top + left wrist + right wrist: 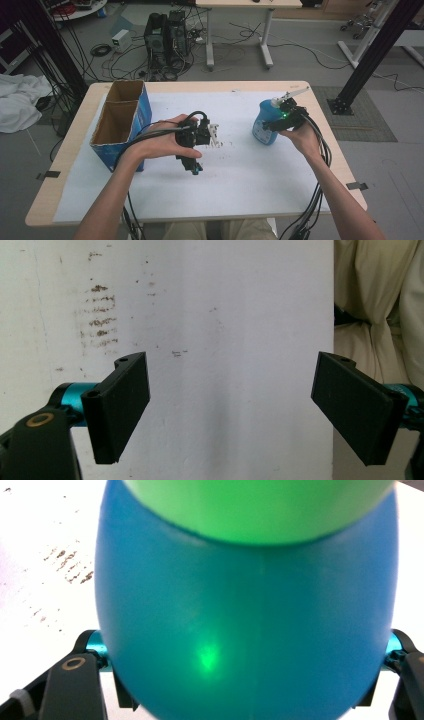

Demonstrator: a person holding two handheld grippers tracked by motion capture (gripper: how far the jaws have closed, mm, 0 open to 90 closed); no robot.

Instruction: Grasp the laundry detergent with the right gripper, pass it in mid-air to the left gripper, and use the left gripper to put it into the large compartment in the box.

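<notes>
Above the table, high view: right gripper (272, 125) set against the near side of a blue bottle (264, 131) that stands upright on the white sheet (240, 180); whether its pads press cannot be made out from here. Left gripper (194, 167) hangs well apart from the bottle, pointing down at the sheet, nothing near its tips. An open cardboard box (120, 122) with two compartments stands beyond the left hand (162, 142), at the table (65, 165) edge. Left gripper view: both black fingers (120, 407) stand wide apart over bare, faintly stained sheet, nothing between them; a fold of pale trouser cloth (375, 305) lies past the sheet's edge. Right gripper view: bottle's rounded blue belly (245, 625) sits between the jaws, a green part (255, 510) above it; the fingers show as slivers at either flank, drawn in to the walls, though firm contact cannot be confirmed. Handling, judged: smooth glossy plastic, likely light, walls likely to give a little under pressure, and the curve may let it slip upward or downward out of flat pads. Best hold appears to be across the widest part of the belly, fingers square on opposite flanks, moderate squeeze.
</notes>
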